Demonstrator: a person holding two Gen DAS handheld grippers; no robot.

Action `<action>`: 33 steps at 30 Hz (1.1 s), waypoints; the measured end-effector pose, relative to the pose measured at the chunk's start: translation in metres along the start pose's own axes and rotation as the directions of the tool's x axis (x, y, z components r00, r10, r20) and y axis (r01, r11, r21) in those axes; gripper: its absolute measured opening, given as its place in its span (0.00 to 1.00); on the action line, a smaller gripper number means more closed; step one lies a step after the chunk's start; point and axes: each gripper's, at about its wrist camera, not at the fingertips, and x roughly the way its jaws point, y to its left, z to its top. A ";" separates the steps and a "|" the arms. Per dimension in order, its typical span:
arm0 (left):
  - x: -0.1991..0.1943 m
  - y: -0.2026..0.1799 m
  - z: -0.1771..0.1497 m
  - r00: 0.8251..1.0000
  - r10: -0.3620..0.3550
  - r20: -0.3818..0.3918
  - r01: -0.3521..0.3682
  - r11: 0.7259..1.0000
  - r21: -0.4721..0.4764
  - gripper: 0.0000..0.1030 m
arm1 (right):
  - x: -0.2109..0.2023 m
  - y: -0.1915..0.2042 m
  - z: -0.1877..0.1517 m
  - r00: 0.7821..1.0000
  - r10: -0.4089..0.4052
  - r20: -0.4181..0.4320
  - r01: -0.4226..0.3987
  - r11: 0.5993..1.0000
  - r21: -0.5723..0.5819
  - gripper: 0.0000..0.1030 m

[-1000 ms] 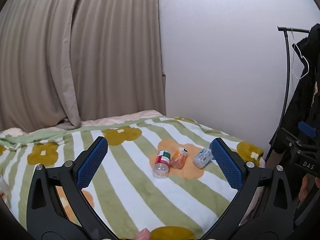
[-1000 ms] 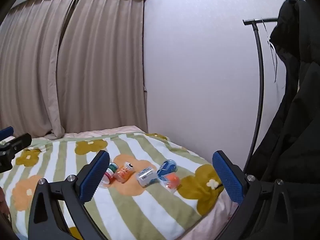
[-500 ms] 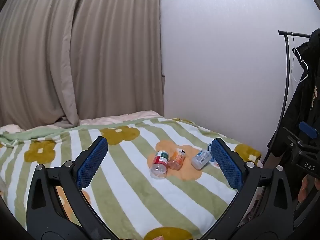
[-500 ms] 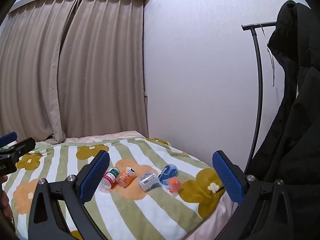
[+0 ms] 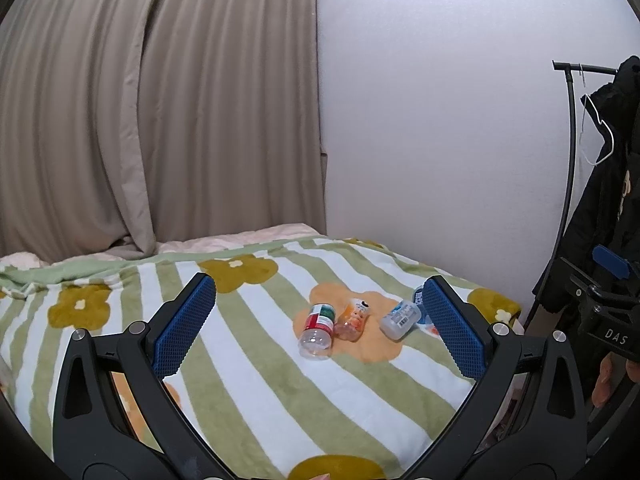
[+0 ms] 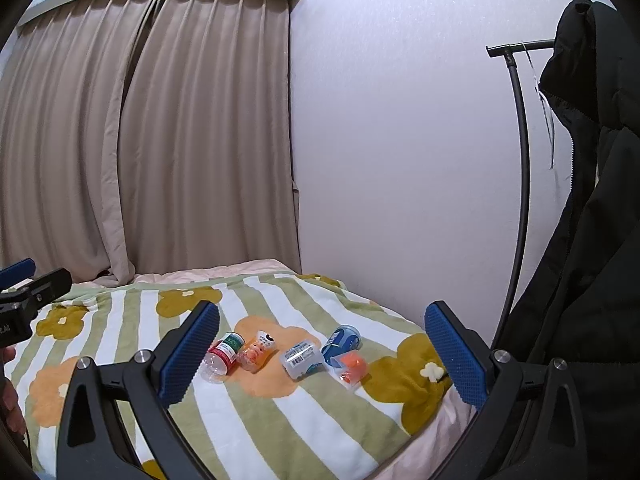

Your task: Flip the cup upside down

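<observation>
While both grippers hover above a bed, five small plastic cups lie on their sides in a row on a striped, flowered blanket (image 6: pixel 256 424). From left: a red-and-green-labelled cup (image 6: pixel 222 354), an orange cartoon cup (image 6: pixel 256 352), a clear cup (image 6: pixel 302 359) with a barcode label, a blue cup (image 6: pixel 342 342) and an orange cup (image 6: pixel 352 368). Their printing is too small to read. The first three point their open mouths toward the cameras. The left gripper (image 5: pixel 320 316) and right gripper (image 6: pixel 322 344) are spread wide, holding nothing.
</observation>
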 end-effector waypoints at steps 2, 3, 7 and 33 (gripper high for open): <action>0.001 -0.003 -0.001 1.000 0.000 0.000 0.000 1.000 0.005 1.00 | -0.001 0.001 0.001 1.000 0.012 0.004 -0.012 1.000 0.002 1.00; 0.001 -0.003 0.000 1.000 0.000 0.000 0.000 1.000 0.006 1.00 | -0.001 0.002 0.001 1.000 0.013 0.007 -0.013 1.000 -0.003 1.00; 0.001 -0.002 0.000 1.000 0.001 0.002 -0.001 1.000 0.005 1.00 | -0.003 0.006 0.000 1.000 0.020 0.014 -0.020 1.000 -0.012 1.00; 0.000 -0.006 -0.002 1.000 0.001 0.002 -0.001 1.000 0.006 1.00 | -0.007 0.007 -0.001 0.999 0.015 0.031 -0.015 1.000 -0.018 1.00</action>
